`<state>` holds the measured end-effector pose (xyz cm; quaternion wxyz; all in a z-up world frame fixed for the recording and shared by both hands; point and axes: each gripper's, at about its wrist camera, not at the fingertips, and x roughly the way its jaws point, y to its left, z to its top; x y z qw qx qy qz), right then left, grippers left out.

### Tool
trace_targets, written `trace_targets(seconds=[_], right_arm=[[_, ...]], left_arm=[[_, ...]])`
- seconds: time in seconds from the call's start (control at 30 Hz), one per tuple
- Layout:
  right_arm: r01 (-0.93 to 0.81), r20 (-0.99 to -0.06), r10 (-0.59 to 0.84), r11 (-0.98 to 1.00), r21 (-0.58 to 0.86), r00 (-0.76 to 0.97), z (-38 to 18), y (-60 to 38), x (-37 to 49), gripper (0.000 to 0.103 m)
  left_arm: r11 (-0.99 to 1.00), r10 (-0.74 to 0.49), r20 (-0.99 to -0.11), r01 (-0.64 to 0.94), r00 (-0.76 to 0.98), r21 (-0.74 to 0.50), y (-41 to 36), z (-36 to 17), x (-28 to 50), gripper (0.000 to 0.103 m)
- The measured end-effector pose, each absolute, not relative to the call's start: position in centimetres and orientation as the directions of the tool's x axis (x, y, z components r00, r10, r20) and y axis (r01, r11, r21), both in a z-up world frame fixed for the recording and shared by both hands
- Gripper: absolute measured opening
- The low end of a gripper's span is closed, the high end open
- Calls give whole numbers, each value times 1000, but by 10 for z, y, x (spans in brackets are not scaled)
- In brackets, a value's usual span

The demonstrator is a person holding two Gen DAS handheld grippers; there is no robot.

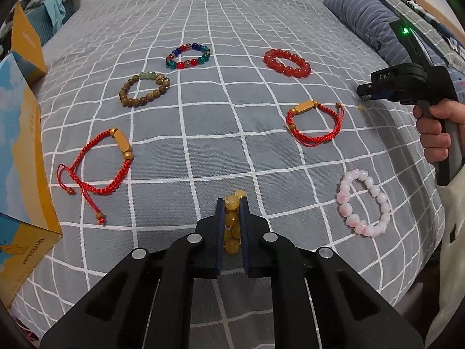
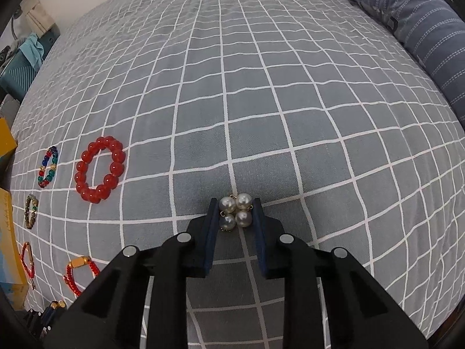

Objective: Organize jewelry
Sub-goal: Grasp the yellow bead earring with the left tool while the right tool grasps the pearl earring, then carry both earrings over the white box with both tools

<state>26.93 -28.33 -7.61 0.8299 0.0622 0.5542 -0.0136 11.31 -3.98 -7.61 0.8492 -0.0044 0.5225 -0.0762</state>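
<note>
1. A bed covered by a grey sheet (image 1: 203, 151) with a white grid fills both views.
2. Low centre of the left wrist view, the left gripper (image 1: 232, 203) pinches a yellow bead bracelet (image 1: 231, 221), bunched between its pressed fingers.
3. Low centre of the right wrist view, the right gripper (image 2: 235, 210) squeezes a pearl bracelet (image 2: 235, 210), four pearls showing between the fingers.
4. Lying loose in the left view: a pink bead bracelet (image 1: 363, 200) lower right, two red cord bracelets at mid left (image 1: 96, 168) and mid right (image 1: 315, 122), a wooden bead bracelet (image 1: 144, 88), a multicoloured glass bracelet (image 1: 187, 56) and a red bead bracelet (image 1: 286, 62) higher up.
5. A yellow cardboard box (image 1: 20, 151) stands at the left edge.
</note>
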Motion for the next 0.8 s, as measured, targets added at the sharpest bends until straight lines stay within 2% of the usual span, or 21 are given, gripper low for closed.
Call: trace_targets(seconds=[0.03, 0.07, 0.8], right_arm=[[91, -921, 44, 992, 86, 388, -75, -283, 268, 21], [89, -919, 45, 992, 86, 392, -73, -282, 267, 10], [70, -897, 55, 993, 96, 439, -52, -277, 248, 10]], left_arm=[[989, -132, -886, 124, 445, -85, -40, -74, 113, 9], [989, -131, -885, 124, 446, -84, -40, -73, 113, 9], [986, -149, -876, 131, 459, -99, -36, -47, 116, 9]])
